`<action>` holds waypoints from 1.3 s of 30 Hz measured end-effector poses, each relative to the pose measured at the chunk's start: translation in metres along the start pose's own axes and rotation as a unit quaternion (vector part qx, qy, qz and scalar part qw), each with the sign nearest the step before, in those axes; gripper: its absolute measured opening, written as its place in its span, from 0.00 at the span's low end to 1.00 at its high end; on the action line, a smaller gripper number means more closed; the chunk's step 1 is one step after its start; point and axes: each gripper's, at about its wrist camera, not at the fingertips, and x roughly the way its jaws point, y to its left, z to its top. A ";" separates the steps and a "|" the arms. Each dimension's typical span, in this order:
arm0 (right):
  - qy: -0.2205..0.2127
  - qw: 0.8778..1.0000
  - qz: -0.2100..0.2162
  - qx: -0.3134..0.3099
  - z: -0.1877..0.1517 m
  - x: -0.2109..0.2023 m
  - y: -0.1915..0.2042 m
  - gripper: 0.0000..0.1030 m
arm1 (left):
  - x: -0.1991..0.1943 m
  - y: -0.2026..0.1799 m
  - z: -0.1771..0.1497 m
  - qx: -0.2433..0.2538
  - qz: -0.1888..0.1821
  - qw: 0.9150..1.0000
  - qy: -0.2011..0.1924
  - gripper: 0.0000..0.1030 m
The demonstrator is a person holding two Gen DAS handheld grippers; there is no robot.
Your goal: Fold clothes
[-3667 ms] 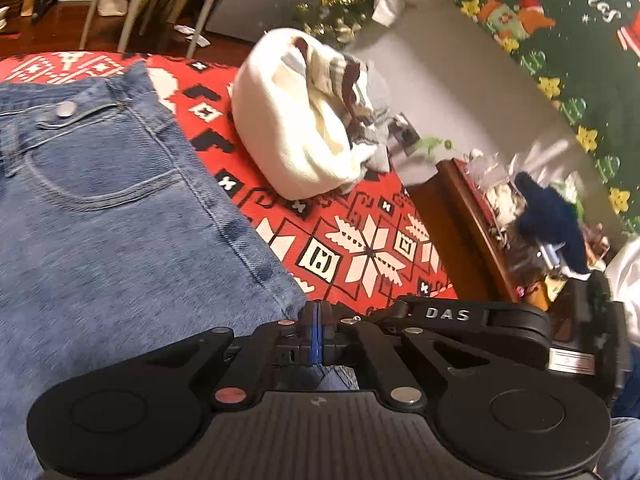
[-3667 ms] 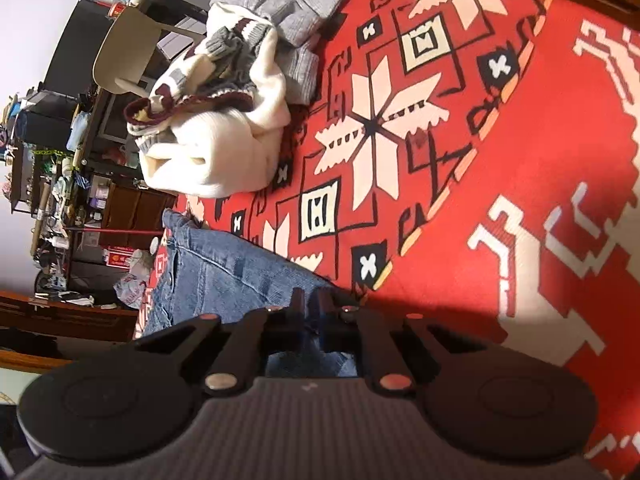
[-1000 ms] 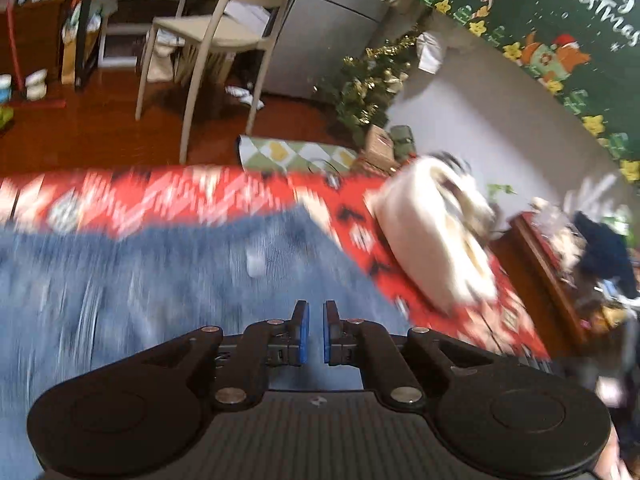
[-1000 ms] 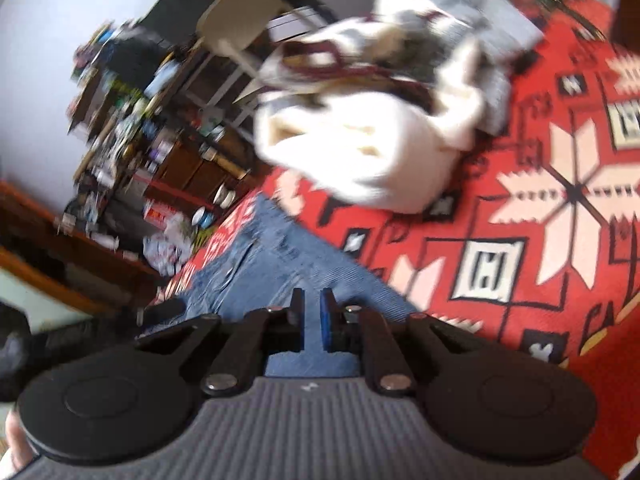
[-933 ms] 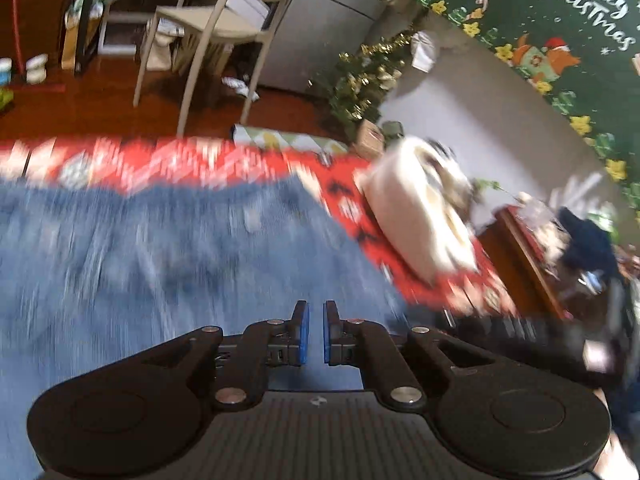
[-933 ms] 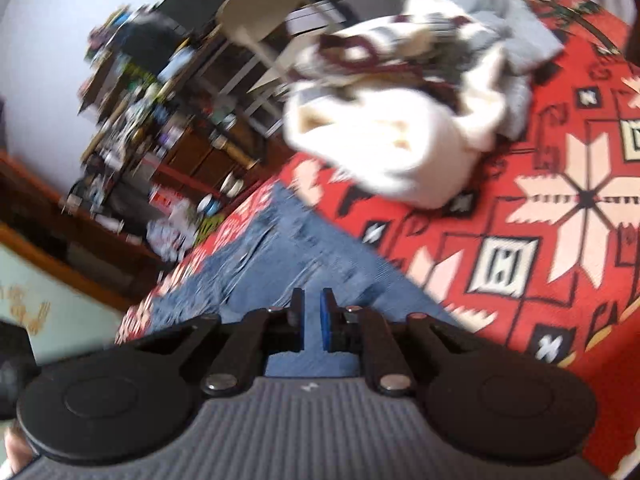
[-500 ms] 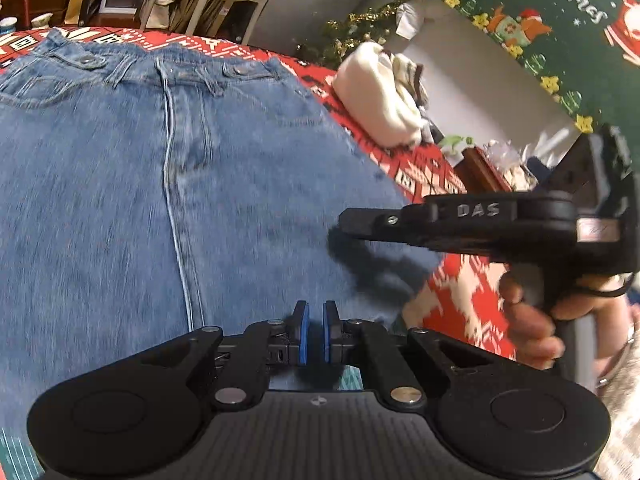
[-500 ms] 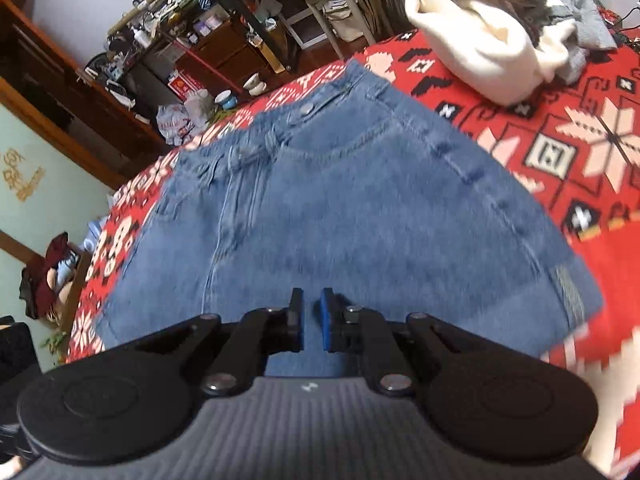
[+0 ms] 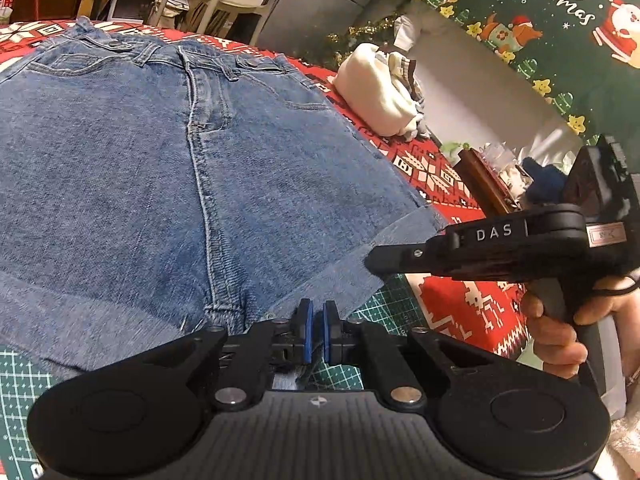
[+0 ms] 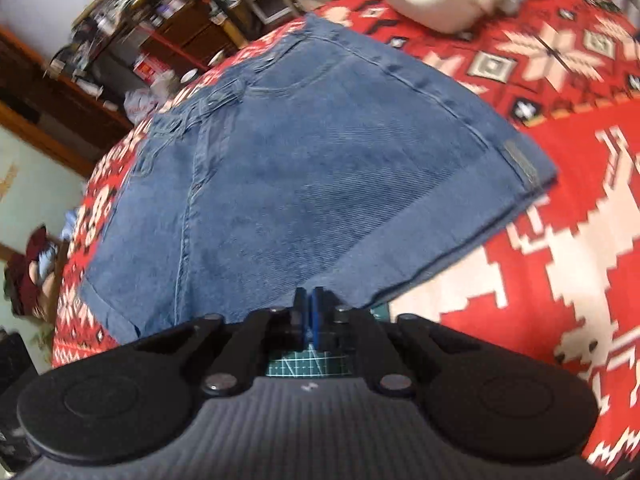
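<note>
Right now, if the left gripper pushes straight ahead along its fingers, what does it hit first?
Most likely the denim shorts. The left gripper sits at their near hem by the crotch seam, fingers nearly closed and aimed up the centre seam. Height above the fabric is unclear, so it may skim rather than dig in.

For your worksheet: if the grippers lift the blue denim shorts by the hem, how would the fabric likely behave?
The blue denim shorts lie flat on the red patterned cloth, so they would probably drape rather than stay rigid. The thick seams and rolled cuff suggest fairly heavy cloth that holds a crease. The coarse weave looks unlikely to slip.
</note>
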 end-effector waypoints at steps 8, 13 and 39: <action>-0.019 0.998 0.024 0.063 -0.018 -0.027 -0.013 0.11 | -0.013 0.002 -0.010 -0.013 0.001 1.000 -0.002 0.05; -0.026 0.993 0.062 0.101 -0.030 -0.041 -0.016 0.23 | -0.021 0.002 -0.015 -0.033 0.000 0.999 -0.012 0.09; 0.000 0.983 0.089 0.160 -0.039 -0.026 -0.017 0.26 | -0.061 -0.005 -0.036 -0.048 0.081 0.994 -0.055 0.27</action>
